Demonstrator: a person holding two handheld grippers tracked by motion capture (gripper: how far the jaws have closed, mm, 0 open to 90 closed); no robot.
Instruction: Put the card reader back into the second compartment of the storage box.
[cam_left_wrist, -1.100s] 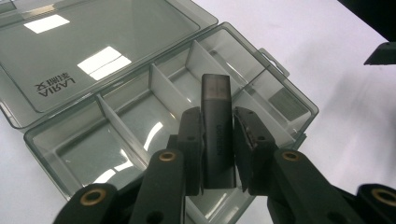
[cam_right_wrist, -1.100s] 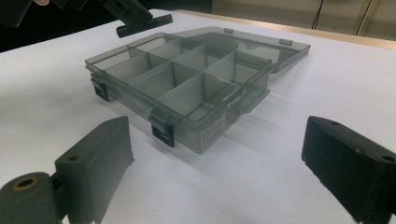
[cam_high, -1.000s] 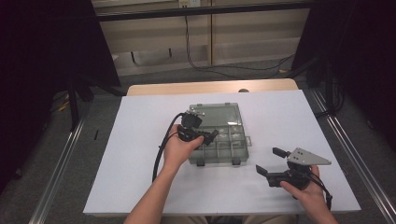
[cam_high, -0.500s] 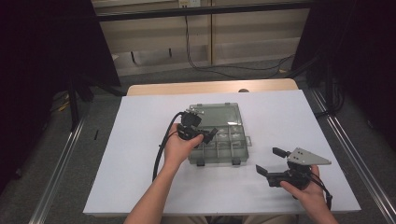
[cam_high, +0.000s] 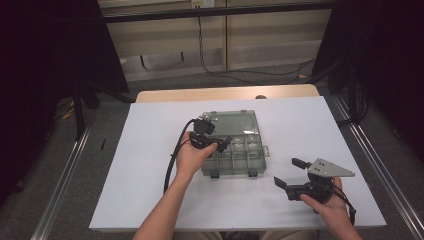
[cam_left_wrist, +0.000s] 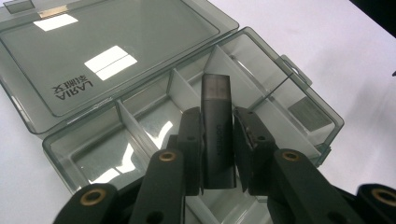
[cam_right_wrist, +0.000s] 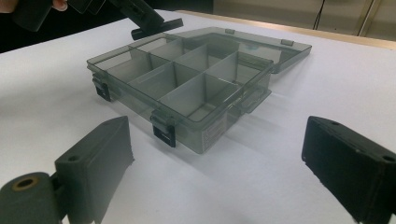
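Evidently the left tongs (cam_left_wrist: 217, 140) pinch a dark adapter (cam_left_wrist: 217, 126) upright over the open box (cam_high: 235, 150), ready to drop it in; the right tongs (cam_high: 292, 172) wait wide beside the box.

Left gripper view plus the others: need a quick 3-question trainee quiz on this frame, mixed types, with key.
1. True or false: the left gripper is shut on a dark adapter.
2. The right gripper is: A) open, beside the organizer box; B) shut on the lid; C) inside a compartment.
3. Fill in: the lid lies ____, flat on the white table.

Key: 1 true; 2 A; 3 open.
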